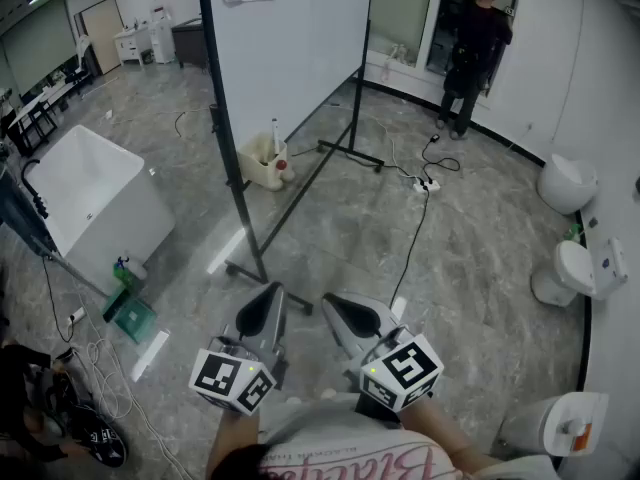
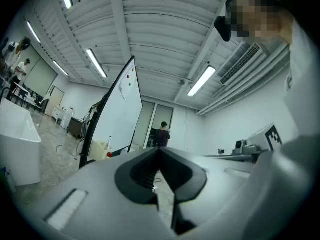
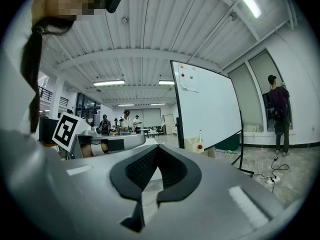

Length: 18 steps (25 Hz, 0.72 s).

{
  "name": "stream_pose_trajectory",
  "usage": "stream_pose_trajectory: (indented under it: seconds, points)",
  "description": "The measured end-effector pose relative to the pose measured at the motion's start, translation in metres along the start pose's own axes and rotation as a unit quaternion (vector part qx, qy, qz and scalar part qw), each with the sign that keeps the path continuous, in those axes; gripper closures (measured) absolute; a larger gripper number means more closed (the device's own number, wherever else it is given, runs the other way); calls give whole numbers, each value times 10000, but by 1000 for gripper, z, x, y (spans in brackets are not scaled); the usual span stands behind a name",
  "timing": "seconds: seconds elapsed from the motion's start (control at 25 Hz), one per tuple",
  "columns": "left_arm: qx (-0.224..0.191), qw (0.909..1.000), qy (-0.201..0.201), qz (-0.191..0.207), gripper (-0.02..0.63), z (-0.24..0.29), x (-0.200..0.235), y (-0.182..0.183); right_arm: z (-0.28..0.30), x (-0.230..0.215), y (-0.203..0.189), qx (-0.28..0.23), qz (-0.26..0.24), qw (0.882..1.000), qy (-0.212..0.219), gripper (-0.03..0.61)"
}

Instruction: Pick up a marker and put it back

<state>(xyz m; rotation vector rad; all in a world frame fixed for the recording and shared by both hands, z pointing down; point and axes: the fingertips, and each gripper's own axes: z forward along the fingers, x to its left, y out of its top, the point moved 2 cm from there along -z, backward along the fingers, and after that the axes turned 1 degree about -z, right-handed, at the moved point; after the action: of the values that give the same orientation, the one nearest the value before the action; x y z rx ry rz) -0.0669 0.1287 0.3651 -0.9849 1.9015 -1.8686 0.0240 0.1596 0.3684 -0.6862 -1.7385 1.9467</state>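
Observation:
A white marker (image 1: 275, 133) stands upright in a cream container (image 1: 258, 160) on the floor at the foot of the whiteboard (image 1: 290, 38). The right gripper view shows the marker (image 3: 200, 135) far ahead, below the whiteboard (image 3: 207, 109). It is also small and distant in the left gripper view, where the marker (image 2: 109, 143) stands beside the whiteboard (image 2: 117, 114). My left gripper (image 1: 268, 298) and right gripper (image 1: 338, 308) are side by side close to my body, well short of the board. Both are shut with nothing between the jaws.
The whiteboard's black stand legs (image 1: 250, 268) spread over the floor ahead. A white tub (image 1: 95, 203) sits at the left, and toilets (image 1: 565, 183) line the right wall. A cable and power strip (image 1: 425, 183) lie on the floor. A person (image 1: 475, 48) stands at the far doorway.

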Motion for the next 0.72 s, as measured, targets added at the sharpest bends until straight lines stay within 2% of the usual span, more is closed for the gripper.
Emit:
stream_pose_trajectory:
  seconds: [0.72]
  points:
    - [87, 9995, 295, -9, 614, 12, -16, -20, -16, -25, -12, -25, -43, 9998, 179, 577]
